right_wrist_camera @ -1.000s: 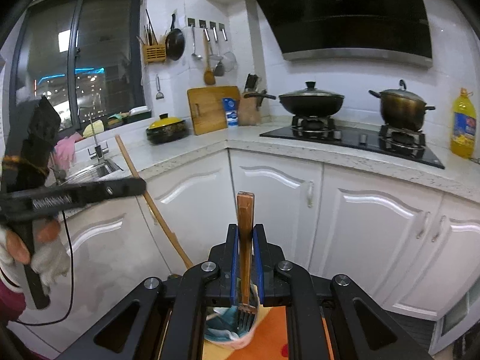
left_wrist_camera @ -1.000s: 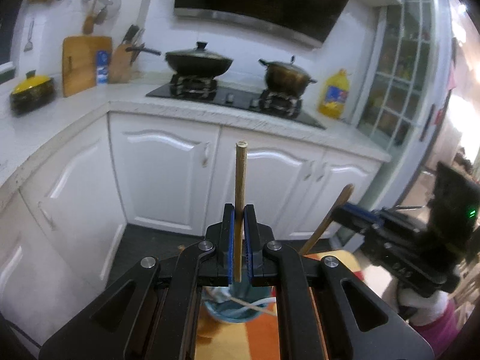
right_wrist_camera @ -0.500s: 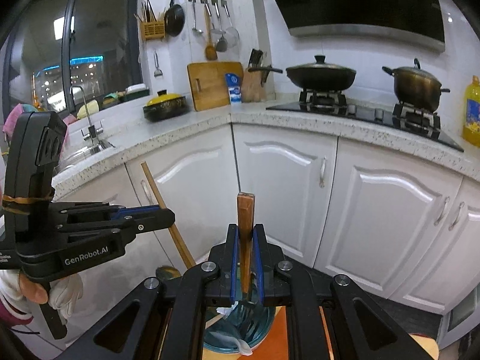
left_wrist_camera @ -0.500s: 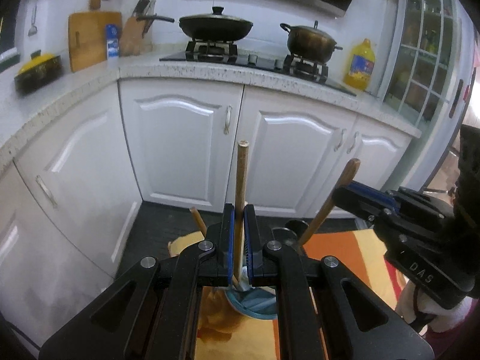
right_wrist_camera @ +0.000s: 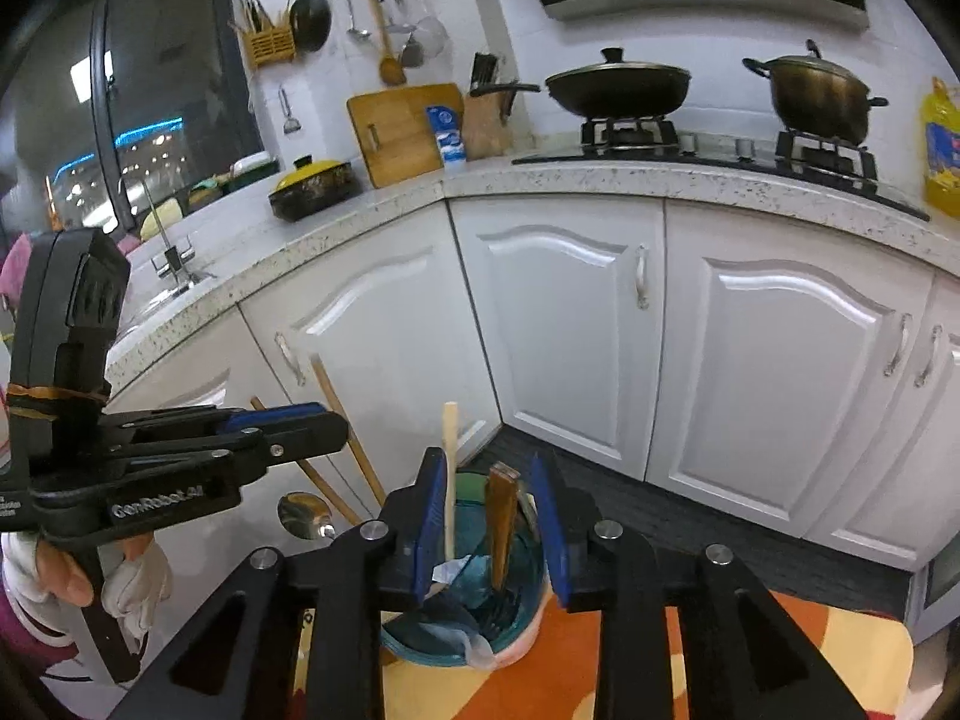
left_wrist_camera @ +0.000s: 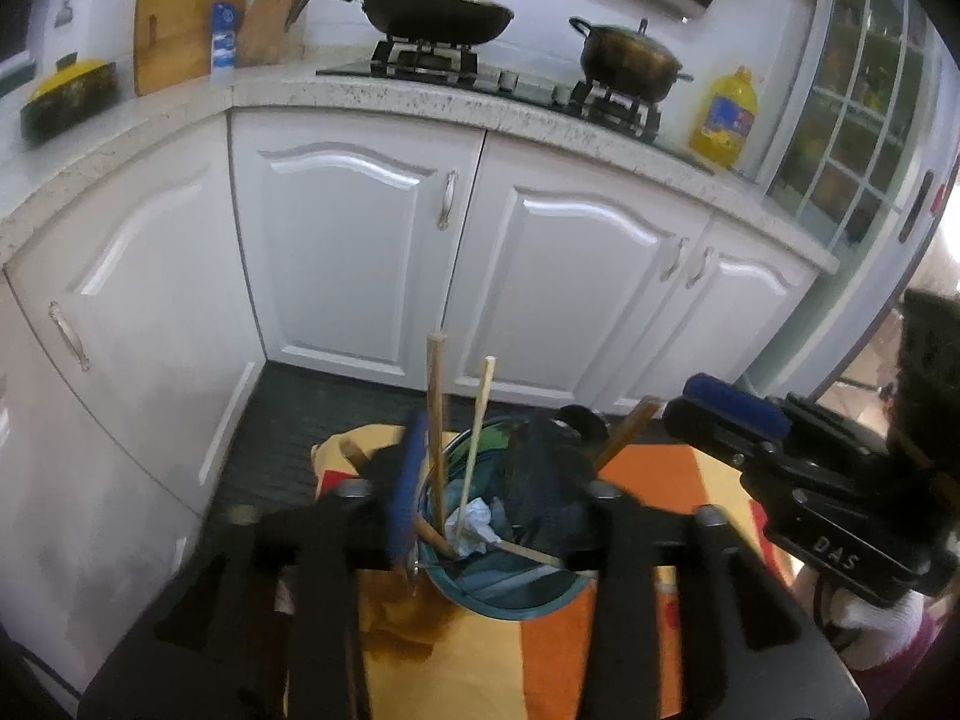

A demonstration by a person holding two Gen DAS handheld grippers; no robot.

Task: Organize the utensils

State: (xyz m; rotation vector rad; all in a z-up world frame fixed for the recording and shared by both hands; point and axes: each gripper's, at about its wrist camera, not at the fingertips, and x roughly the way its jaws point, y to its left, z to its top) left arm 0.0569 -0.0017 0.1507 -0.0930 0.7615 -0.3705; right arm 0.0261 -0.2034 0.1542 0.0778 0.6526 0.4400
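With both sets of fingers opening, a stick [left_wrist_camera: 437,420] and a fork [right_wrist_camera: 501,516] are released into the cup [right_wrist_camera: 528,618]; a spoon [right_wrist_camera: 303,517] is left outside.

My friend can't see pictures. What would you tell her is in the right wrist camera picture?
The right claw is opening over a teal cup, with a brown-handled fork standing loose between its blue pads. The left claw reaches in from the left, and white kitchen cupboards and a stove with two pots fill the background.

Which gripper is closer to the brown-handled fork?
Right. The fork stands between the right gripper's opening jaws; the left gripper sits beside it, around a wooden stick.
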